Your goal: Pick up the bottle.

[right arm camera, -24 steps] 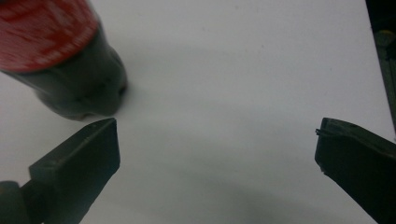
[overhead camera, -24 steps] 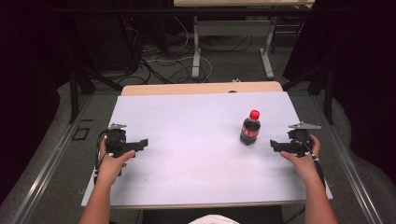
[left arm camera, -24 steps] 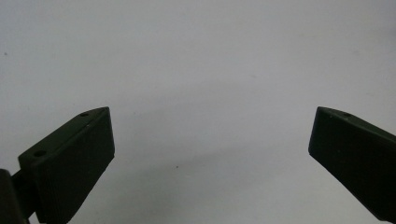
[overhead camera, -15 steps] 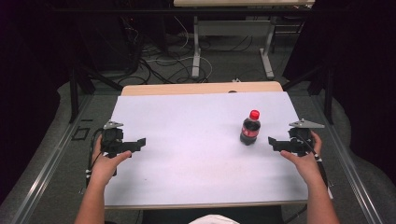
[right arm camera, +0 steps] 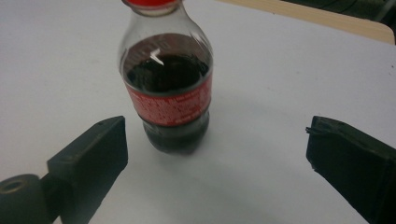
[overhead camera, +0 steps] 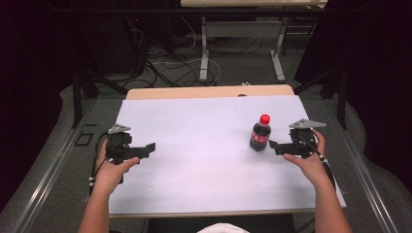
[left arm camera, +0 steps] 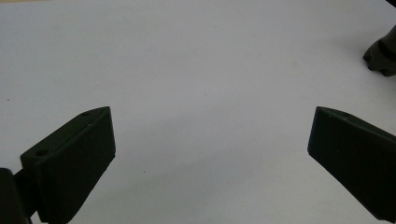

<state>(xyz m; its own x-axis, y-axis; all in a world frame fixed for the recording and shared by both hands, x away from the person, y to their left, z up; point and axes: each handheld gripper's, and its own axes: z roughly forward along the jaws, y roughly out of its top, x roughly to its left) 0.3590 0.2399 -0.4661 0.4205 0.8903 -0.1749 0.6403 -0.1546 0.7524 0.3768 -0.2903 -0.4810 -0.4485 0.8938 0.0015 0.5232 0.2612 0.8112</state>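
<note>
A small cola bottle (overhead camera: pixel 261 133) with a red cap and red label stands upright on the right half of the white tabletop (overhead camera: pixel 194 121). My right gripper (overhead camera: pixel 273 145) lies just to its right, jaws pointing at it and open. In the right gripper view the bottle (right arm camera: pixel 168 93) stands a little ahead of the spread jaws of the right gripper (right arm camera: pixel 215 154), untouched. My left gripper (overhead camera: pixel 148 147) rests near the table's left edge, pointing right. In its own view the left gripper (left arm camera: pixel 210 154) is wide open over bare white surface.
A strip of bare wood (overhead camera: pixel 209 91) runs along the table's far edge. Beyond it are desk legs and loose cables (overhead camera: pixel 194 68) on the floor. A dark lobed shape (left arm camera: pixel 383 53) sits at the right edge of the left gripper view.
My right gripper has slid left, closer to the bottle. The left hand has shifted slightly near the left edge. Both grippers stay open and the bottle has not moved.
</note>
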